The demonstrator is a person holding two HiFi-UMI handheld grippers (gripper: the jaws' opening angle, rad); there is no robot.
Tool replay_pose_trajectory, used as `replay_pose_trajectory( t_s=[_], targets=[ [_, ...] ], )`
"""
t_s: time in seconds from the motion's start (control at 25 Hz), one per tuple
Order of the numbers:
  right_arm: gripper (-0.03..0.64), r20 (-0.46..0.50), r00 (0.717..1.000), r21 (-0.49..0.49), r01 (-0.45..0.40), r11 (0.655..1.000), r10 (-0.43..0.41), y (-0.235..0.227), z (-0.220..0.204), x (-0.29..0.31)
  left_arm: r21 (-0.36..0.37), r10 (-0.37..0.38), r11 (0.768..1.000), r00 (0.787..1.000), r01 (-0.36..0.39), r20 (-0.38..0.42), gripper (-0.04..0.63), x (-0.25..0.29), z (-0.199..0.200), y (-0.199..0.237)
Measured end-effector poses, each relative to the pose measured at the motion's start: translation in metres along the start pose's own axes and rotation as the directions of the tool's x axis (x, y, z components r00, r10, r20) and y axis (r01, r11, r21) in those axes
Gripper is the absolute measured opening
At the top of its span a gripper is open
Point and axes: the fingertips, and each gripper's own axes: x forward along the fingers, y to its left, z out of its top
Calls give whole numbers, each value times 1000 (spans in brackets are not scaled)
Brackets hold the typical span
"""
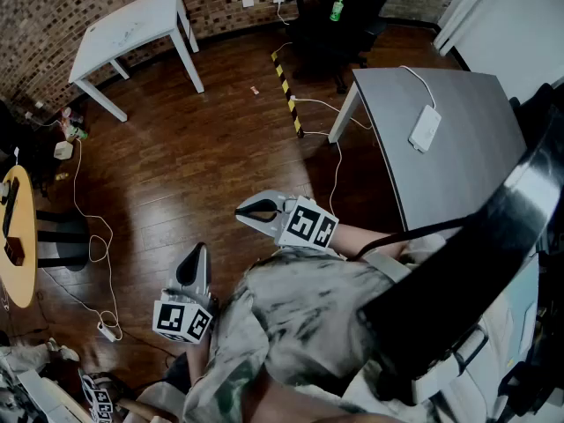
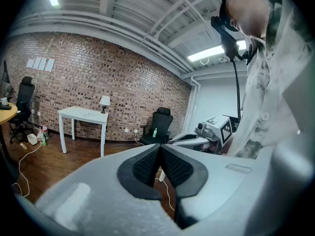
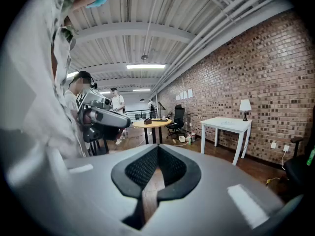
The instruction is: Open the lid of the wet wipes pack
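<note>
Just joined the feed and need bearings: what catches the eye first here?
The left tool and right tool hang shut and empty over the wooden floor. The grey table at right carries a white corded device; no wipes pack shows in any view.

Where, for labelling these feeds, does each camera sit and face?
Head view: on the head, steeply down at the floor; left gripper, right gripper and shirt show.
Left gripper view: on the left gripper, level toward the brick wall; shut fingers, shirt.
Right gripper view: on the right gripper, toward the round table; shut fingers, shirt.
Shared: all three show the white table.
</note>
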Motion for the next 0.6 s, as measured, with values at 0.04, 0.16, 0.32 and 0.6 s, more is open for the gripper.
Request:
replay_pose_trajectory(
  t_s=[0.04, 0.16, 0.32, 0.6],
  targets=[
    [6, 0, 1000, 1, -1, 1000, 1, 0, 0, -1, 1, 3, 1000, 1000, -3, 2, 2, -1, -1, 0],
    [6, 4, 1000, 4, -5, 1000, 5, 1, 0, -7, 3, 7, 1000, 1000, -7, 3, 2, 0, -1, -4],
    [6, -2, 1000, 14, 13, 1000, -13, -5, -4, -26, 14, -2, 1000, 1000, 2, 0, 2, 10, 3, -15],
    [6, 38, 999, 31, 36, 999, -37, -30, -9, -44, 27, 30, 999, 999, -30, -12, 2, 27, 6, -9]
  ],
)
